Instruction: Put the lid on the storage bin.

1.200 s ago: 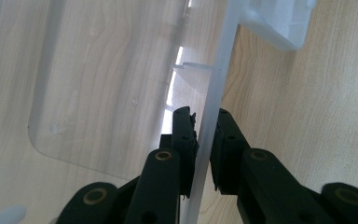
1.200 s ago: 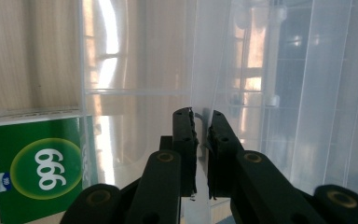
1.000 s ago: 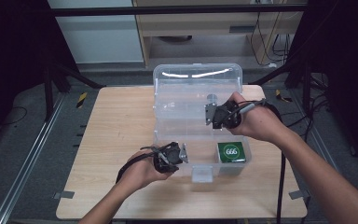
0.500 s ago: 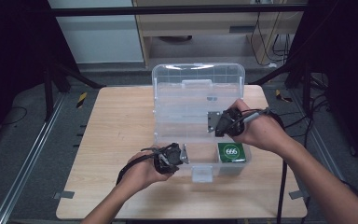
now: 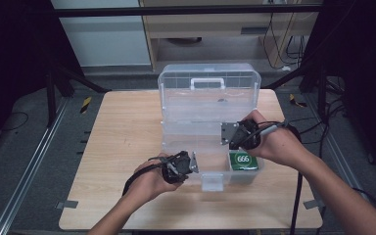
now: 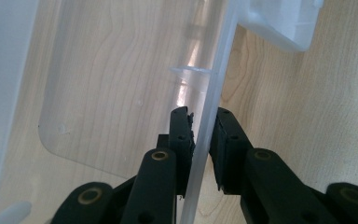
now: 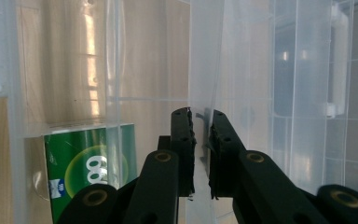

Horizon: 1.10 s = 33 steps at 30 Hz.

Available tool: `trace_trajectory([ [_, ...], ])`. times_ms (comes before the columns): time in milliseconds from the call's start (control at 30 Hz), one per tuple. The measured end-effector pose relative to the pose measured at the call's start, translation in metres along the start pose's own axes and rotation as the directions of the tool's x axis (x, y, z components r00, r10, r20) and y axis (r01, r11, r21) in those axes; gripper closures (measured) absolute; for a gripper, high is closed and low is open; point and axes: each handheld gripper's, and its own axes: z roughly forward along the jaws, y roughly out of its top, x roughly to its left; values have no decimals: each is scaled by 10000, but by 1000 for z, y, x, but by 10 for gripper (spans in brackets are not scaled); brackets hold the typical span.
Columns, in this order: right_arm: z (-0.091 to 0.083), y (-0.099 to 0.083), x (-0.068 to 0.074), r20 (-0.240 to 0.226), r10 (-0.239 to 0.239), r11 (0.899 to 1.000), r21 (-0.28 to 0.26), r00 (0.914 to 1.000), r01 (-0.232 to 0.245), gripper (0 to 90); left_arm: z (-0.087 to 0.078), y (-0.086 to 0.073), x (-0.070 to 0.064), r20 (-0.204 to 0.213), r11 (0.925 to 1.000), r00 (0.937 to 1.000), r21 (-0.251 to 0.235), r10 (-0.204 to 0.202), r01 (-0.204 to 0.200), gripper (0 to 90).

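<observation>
Fingers (image 6: 182, 140) of the left gripper (image 6: 200, 144) pinching the thin front wall of the clear plastic box (image 6: 121, 93), one finger inside, one outside over the table (image 6: 307, 93). Seen close in the left gripper view: wood grain through the transparent floor, a rounded inner corner, the white latch (image 6: 284, 23) at the top right edge. Fingers (image 7: 185, 144) of the right gripper (image 7: 200, 149) nearly closed on a clear upright panel inside the box, a narrow gap between them with the panel running through it. Beside those fingers, in the right gripper view, a green packet (image 7: 88, 172) with white digits, lying in a compartment behind a clear divider.

From the high view: box (image 5: 205, 98) standing open in the middle of the table (image 5: 122, 127), lid raised at the far side with its white handle (image 5: 207, 82). Left gripper (image 5: 183, 164) at the near front wall, left of the latch (image 5: 212, 182). Right gripper (image 5: 232, 134) over the box's right half, just above the green packet (image 5: 243, 160) in the near right compartment. Both forearms entering from the bottom edge.
</observation>
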Motion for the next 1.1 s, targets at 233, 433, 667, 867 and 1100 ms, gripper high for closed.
trace_trajectory([
  [233,-1,-2,3,-132,82,9999,-122,9999,-84,822,1,-2,-6,40,9981,9982,-135,-605,606,780],
  [433,-2,-4,8,-215,22,9998,-186,9998,-26,822,1,-1,-2,-58,9998,9999,-138,-140,139,780],
  [667,-3,-7,12,-370,30,9995,-302,9993,-41,819,0,-2,-3,-143,9999,9999,-139,-73,71,777],
  [867,-4,-8,16,-443,21,9994,-352,9990,-36,818,1,-2,-3,-187,9999,9998,-166,8,-11,776],
  [1100,-4,-9,20,-560,-1,9993,-371,9984,-20,816,1,-2,-3,-181,9998,9998,-197,66,-70,775],
])
